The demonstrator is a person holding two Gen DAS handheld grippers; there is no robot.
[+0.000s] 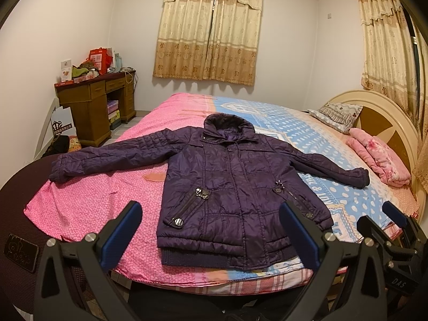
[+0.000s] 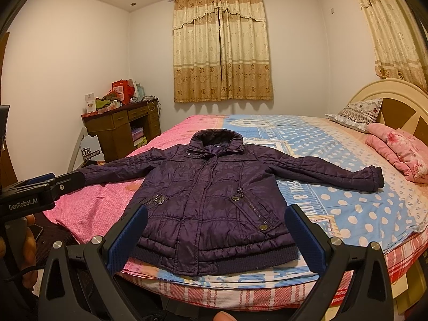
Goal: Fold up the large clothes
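Because the purple quilted jacket lies front-up, sleeves spread, across the bed, folding can start anywhere. My left gripper and right gripper hover at its hem, spread wide, holding nothing.

Warm dim light, fisheye-bent edges

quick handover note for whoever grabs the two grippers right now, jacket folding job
Left gripper: jaws open, empty, held short of the near edge of the bed, pointing at the jacket's hem.
Right gripper: jaws open, empty, alongside the left one, also short of the hem.
Purple quilted jacket: lies flat, front up, closed, collar toward the far window, both sleeves spread out to the sides, ribbed hem at the near edge.
Done: jacket is laid out; no fold made yet.
Left: fold in the left sleeve and the right sleeve, then fold the body, probably hem toward collar.
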